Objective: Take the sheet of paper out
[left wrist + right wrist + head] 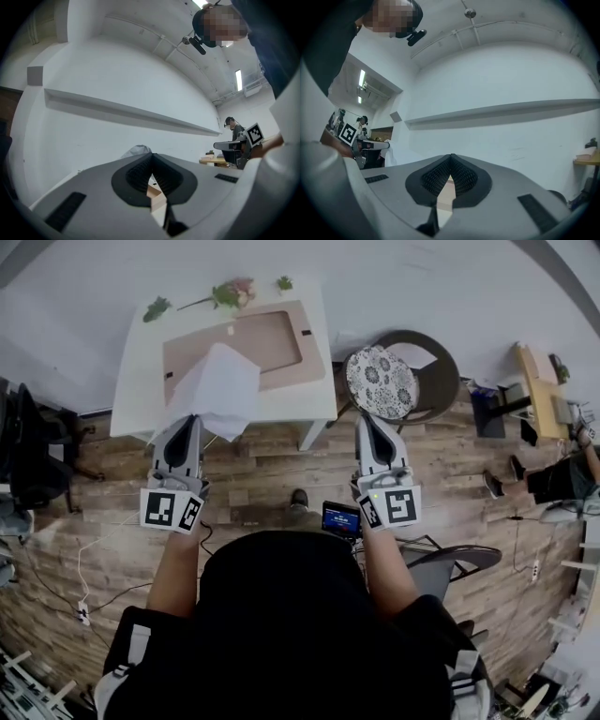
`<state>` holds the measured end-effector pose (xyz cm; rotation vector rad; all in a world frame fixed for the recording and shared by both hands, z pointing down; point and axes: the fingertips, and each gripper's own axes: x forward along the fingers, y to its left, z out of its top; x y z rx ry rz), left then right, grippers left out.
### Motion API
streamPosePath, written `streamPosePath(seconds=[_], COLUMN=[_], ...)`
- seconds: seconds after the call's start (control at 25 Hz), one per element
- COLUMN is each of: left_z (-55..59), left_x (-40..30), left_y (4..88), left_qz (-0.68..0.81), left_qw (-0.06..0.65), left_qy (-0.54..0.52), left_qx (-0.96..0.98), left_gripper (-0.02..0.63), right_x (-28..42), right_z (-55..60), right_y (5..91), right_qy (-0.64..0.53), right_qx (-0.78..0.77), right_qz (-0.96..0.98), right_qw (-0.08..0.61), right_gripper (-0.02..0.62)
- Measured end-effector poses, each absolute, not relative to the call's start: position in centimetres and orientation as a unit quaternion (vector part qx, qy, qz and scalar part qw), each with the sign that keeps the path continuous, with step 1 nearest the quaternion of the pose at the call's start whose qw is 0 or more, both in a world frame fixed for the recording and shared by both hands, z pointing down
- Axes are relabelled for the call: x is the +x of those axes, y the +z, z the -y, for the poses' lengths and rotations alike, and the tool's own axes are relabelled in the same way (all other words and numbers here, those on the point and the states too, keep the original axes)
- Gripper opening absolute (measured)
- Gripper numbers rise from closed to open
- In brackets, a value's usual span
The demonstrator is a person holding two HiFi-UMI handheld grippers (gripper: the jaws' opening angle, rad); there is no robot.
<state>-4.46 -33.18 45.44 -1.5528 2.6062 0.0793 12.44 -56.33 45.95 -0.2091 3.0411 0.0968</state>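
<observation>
**Sheet pinched at its near edge, left side**

Left gripper (187, 423): fingers (133, 174) closed together on the near edge of the sheet of paper (220, 388). The sheet rises ahead of the fingertips and shows as a pale hump just past them in the left gripper view. It spreads out beyond the fingers over the near corner of the brown folder (277, 338) on the table (314, 399). Can't tell whether its far edge is still tucked in.

Right gripper (368, 420): fingers closed on nothing, well apart from the sheet and off to its side, near a chair (380, 381).

Handling, as a judgement:
- Very light and limp; it is already bowing and tenting.
- It creases and tears easily.
- An edge pinch suits it, and a second pinch on the far side would stop the flop.

Count:
- One sheet
- One folder
- Three plant sprigs (232, 293) at the far table edge
- Two grippers
</observation>
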Motion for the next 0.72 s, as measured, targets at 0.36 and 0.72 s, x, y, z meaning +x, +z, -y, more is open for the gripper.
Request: streamPosePath(seconds=[0.36, 0.72], left_z=[23.5, 17.7], left_x=[-2.8, 2.5], left_y=[47.0, 49.2], left_qz=[-0.863, -0.849], left_qw=[0.048, 0.031], left_qy=[0.046, 0.063], left_qx=[-0.501, -0.523], left_gripper=[0.003, 0.003], right_x=[14.9, 20.5], right_z=[46.5, 39.6], right_y=[47.1, 48.9], right_qy=[0.032, 0.028], right_qx=[-0.071, -0.084], right_qz=[-0.997, -0.996], right_qw=[0.030, 0.009], right_gripper=[0.011, 0.011])
